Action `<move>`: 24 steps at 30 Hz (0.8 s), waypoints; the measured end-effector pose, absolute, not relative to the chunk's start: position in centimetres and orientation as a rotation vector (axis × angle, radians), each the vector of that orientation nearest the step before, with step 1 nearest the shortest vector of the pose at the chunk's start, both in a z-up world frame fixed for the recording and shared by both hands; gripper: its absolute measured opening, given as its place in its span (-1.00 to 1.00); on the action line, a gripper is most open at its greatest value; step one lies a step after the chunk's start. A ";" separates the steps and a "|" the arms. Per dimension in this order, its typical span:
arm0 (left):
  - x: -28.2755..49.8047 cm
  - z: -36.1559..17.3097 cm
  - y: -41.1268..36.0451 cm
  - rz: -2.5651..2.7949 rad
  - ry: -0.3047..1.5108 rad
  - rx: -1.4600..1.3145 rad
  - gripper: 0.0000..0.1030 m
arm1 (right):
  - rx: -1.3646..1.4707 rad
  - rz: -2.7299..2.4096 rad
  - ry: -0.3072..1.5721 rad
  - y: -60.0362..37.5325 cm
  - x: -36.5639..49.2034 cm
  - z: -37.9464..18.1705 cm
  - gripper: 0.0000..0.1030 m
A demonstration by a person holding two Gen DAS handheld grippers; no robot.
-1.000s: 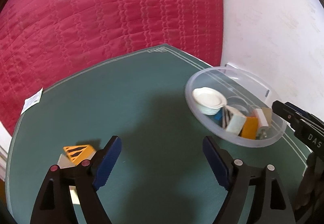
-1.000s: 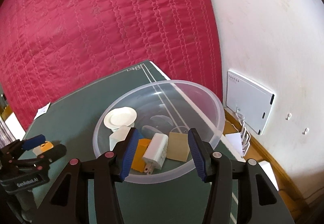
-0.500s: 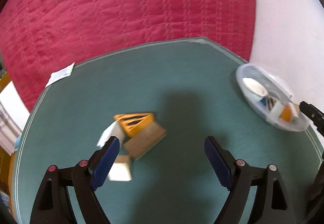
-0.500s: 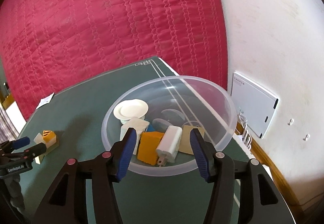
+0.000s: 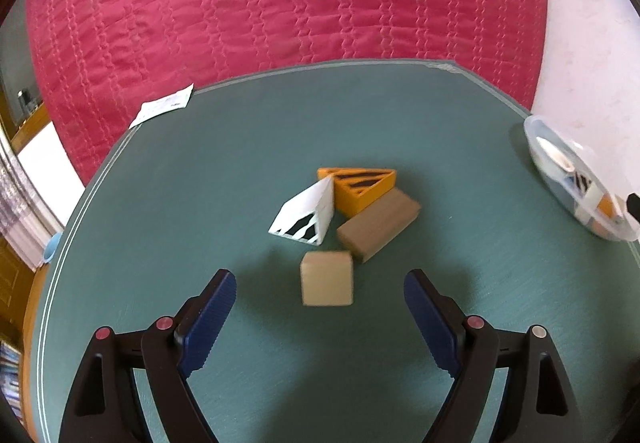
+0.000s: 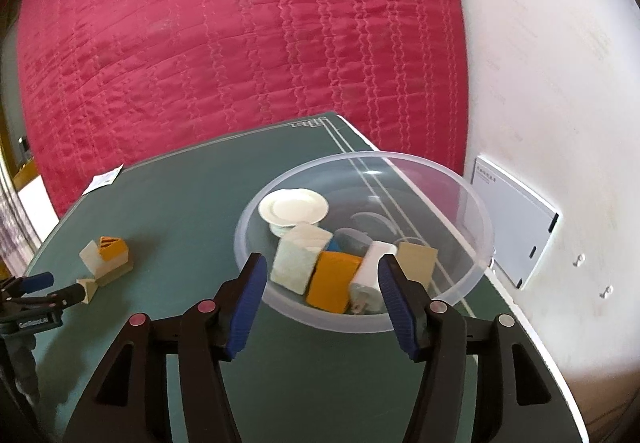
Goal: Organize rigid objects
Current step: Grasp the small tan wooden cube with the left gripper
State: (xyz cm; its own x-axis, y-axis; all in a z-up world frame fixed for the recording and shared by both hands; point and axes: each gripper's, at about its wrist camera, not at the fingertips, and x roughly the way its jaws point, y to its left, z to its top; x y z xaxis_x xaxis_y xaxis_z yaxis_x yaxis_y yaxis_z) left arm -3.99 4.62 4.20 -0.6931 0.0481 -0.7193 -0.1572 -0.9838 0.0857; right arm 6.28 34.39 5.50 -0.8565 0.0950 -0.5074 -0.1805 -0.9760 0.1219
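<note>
On the green table (image 5: 200, 183) lie a wooden cube (image 5: 327, 278), a tan block (image 5: 378, 229), a white triangular block (image 5: 306, 217) and an orange triangular block (image 5: 360, 187), all close together. My left gripper (image 5: 319, 279) is open wide, and the cube shows between its fingertips without touching them. The clear plastic bowl (image 6: 460, 195) holds a white dish (image 6: 294, 207), a white block (image 6: 294, 263), an orange block (image 6: 332, 281), a white charger (image 6: 370, 275) and a tan piece (image 6: 418, 259). My right gripper (image 6: 322, 263) hovers at the bowl's near rim, its jaws opening and gripping nothing.
A red quilted cloth (image 5: 280, 3) hangs behind the table. A paper slip (image 5: 164, 109) lies at the far left edge. A white panel (image 6: 516, 219) leans on the wall right of the bowl. The bowl sits near the table's right edge.
The left gripper swung left, away from the bowl, and now faces the cluster of blocks. The right gripper's jaws widened and it drew back a little from the bowl.
</note>
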 end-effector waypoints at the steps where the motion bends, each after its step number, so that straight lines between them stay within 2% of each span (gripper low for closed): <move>1: -4.0 4.0 4.4 2.787 0.211 -1.185 0.72 | -0.775 2.890 0.242 34.2 6.3 5.5 0.17; 10: -5.0 3.3 3.6 2.802 0.187 -1.223 0.68 | -0.787 2.932 0.186 32.4 6.5 5.6 0.18; 16: -5.6 2.9 4.0 2.773 0.202 -1.243 0.42 | -0.805 2.954 0.174 31.8 6.5 5.5 0.18; 24: -6.3 2.6 3.8 2.721 0.154 -1.254 -0.14 | -0.838 2.989 0.152 30.8 6.5 5.4 0.18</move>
State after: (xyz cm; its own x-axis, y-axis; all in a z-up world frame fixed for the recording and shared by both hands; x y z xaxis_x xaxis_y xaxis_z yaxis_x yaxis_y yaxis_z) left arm -6.29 3.84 2.59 -0.6426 0.0850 -0.7615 -0.1705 -0.9848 0.0340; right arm 6.51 30.80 5.37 -0.8540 0.0060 -0.5203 -0.0588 -0.9946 0.0850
